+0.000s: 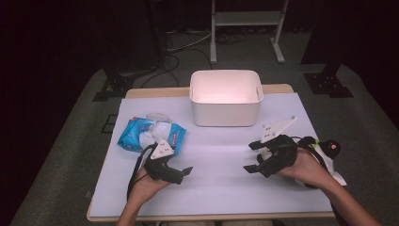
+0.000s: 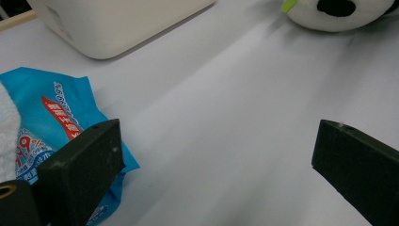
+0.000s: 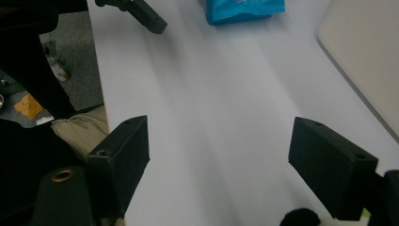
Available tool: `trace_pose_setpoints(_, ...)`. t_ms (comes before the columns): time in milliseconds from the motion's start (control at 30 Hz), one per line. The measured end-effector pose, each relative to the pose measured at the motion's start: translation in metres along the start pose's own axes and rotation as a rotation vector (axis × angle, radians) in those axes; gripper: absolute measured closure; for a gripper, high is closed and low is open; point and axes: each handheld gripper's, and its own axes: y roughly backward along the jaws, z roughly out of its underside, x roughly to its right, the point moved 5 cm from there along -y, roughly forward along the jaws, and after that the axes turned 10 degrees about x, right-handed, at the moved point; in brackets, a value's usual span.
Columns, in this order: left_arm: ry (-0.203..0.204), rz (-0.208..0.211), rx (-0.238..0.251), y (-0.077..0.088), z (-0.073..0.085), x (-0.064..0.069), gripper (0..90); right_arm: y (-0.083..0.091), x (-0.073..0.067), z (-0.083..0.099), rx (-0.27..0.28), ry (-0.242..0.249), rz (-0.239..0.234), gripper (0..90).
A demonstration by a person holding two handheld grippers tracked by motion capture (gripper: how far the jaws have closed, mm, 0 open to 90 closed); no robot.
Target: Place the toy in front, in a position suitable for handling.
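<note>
A blue wet-wipe pack (image 1: 149, 133) with white tissue on top lies at the table's left; its corner sits beside one jaw in the left gripper view (image 2: 66, 122). My left gripper (image 1: 181, 172) stands open just in front of the pack, nothing between its jaws (image 2: 216, 165). My right gripper (image 1: 251, 157) is open too, over bare white table (image 3: 216, 155). A white and black plush toy (image 1: 331, 153) lies behind the right hand, and also appears far off in the left gripper view (image 2: 336, 14). A white bin (image 1: 226, 96) stands at the back centre.
A white sheet (image 1: 211, 179) covers the table between the two grippers. The bin (image 3: 367, 61) edges the right gripper view, with the wipe pack (image 3: 242, 10) and left gripper (image 3: 141, 14) farther off. A metal stand (image 1: 247, 21) and cables lie on the floor behind.
</note>
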Motion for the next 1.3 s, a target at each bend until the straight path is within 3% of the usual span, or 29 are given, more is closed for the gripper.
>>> trace_pose_setpoints(767, 0.001, -0.013, -0.002, 0.003, 0.0, -0.002, 2.1, 0.045, 0.026, 0.0, -0.038, 0.006, 0.071, 20.6)
trace_pose_setpoints(1300, 0.004, -0.009, -0.009, 0.0, 0.002, -0.001, 2.1, 0.075, 0.047, 0.022, -0.074, -0.045, 0.132, 21.9)
